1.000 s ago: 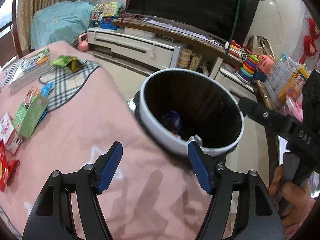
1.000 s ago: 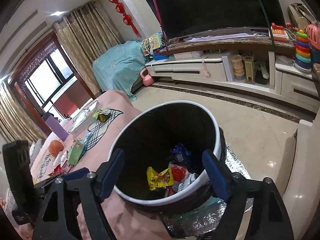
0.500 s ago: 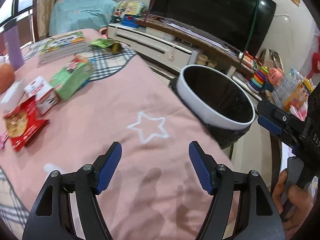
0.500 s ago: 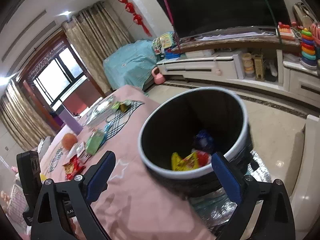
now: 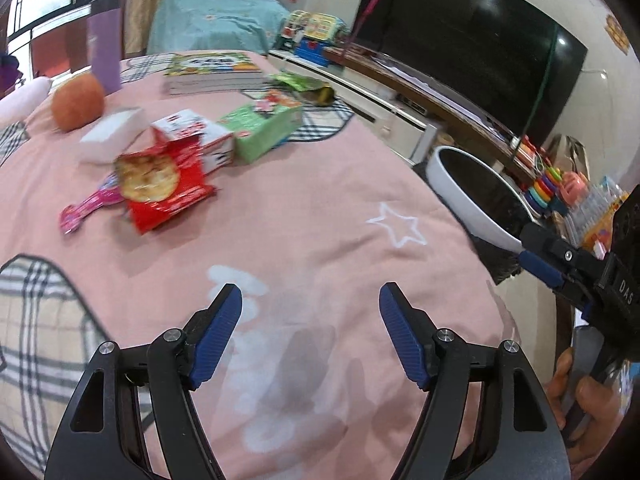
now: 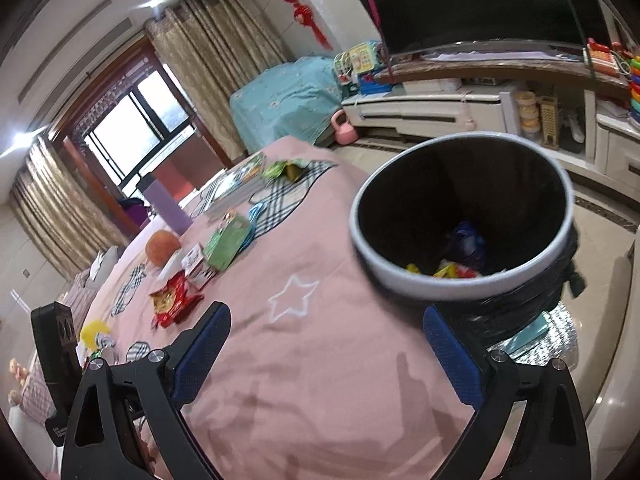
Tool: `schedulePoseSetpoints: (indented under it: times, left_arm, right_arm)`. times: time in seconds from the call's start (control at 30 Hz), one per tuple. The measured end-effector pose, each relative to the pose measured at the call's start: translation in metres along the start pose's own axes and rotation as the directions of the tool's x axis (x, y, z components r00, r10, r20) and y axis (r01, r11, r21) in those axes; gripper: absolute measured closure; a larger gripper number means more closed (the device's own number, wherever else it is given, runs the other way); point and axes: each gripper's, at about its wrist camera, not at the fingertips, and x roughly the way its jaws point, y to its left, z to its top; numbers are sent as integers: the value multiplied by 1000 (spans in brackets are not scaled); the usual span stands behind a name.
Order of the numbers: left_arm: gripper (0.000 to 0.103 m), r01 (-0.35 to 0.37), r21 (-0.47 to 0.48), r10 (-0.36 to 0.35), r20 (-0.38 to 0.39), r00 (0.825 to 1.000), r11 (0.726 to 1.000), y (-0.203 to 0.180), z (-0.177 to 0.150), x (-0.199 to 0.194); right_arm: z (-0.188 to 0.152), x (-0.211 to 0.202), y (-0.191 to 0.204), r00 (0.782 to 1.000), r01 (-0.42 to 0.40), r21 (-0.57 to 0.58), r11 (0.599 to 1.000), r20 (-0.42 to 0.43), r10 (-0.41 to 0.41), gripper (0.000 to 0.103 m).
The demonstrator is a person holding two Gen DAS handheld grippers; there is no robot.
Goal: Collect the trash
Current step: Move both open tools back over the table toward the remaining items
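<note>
Torn red snack wrapper [image 5: 160,188] (cracker picture up) on pink cloth [image 5: 320,240]

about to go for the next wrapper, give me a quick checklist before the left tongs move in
1. Left tongs empty, jaws apart: ok.
2. Right tongs empty, jaws have just been opening, nothing between them: ok.
3. Red snack wrapper in view and lying on top of the pink cloth: ok.
4. Path from the left tongs to the wrapper free of other items: ok.
5. Wrapper clear of its neighbours: not ok, the red and white carton sits right against it and the pink wrapper pokes out from under it.
6. Bin open with room left: ok.
</note>
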Motion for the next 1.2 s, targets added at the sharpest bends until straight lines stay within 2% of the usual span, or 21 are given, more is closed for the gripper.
schedulePoseSetpoints:
  times: [0.57,1.2]
  left_arm:
    - [30,-62,-105,63,5,998,993,70,-18,-19]
    - [30,-60,-150,61,0,998,987,94,3,-12]
  right_arm:
    - [-30,37,49,993,-56,-60,997,-109,49,5]
    - [-22,79,74,983,-82,-93,992,-169,66,5]
